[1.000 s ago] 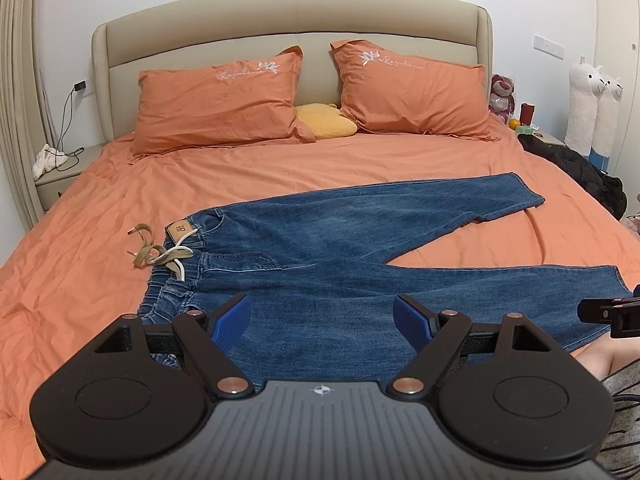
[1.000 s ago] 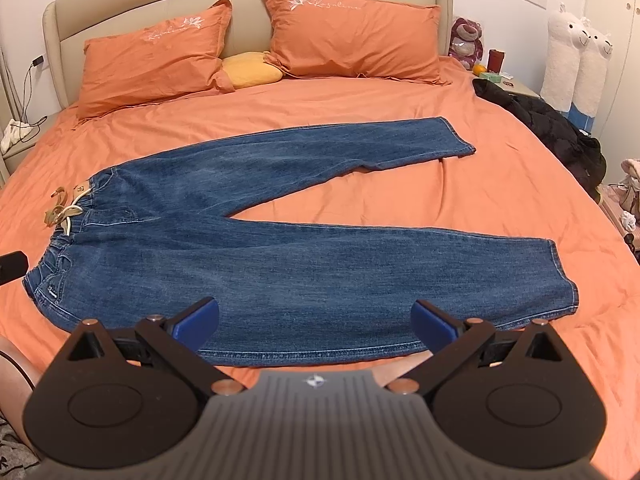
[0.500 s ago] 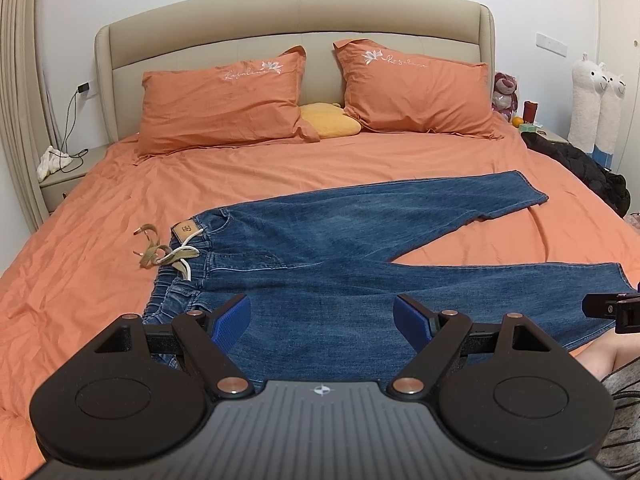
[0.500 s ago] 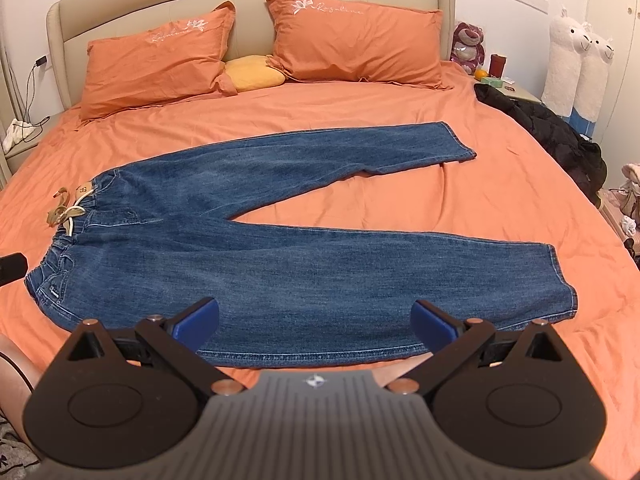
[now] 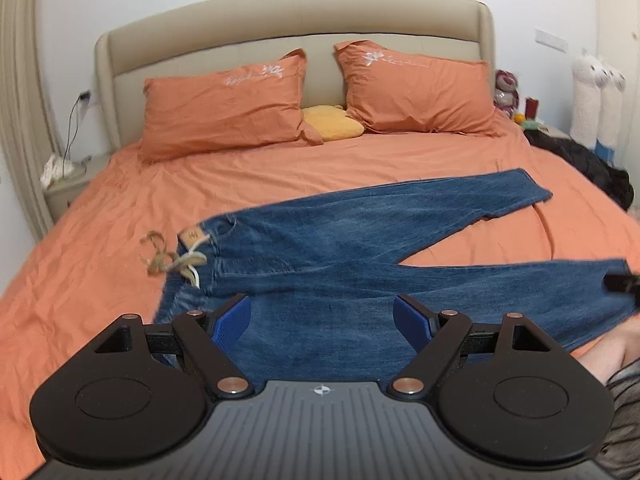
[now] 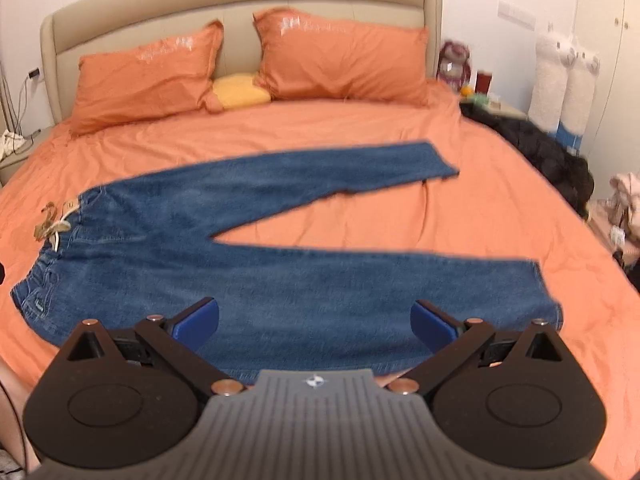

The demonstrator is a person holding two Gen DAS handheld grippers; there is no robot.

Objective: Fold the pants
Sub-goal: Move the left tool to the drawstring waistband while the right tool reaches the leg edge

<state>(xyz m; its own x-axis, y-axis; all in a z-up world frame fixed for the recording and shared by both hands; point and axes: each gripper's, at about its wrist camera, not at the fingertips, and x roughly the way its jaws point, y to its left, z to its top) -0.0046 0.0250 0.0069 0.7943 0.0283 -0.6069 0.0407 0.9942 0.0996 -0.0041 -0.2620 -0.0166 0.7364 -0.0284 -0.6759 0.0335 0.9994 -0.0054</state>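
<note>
Here, left hand-held gripper gaping, over jeans

Blue denim pants lie on an orange bedsheet by a yellow cushion.

Bare orange sheet lies around the jeans on the far side, the waistband side and in the wedge between the two legs. Drawstring trails onto the sheet just beside the waistband. Two orange pillows and a yellow cushion stand at the headboard, well apart from the jeans. Dark clothing heap occupies the bed's right edge.
</note>
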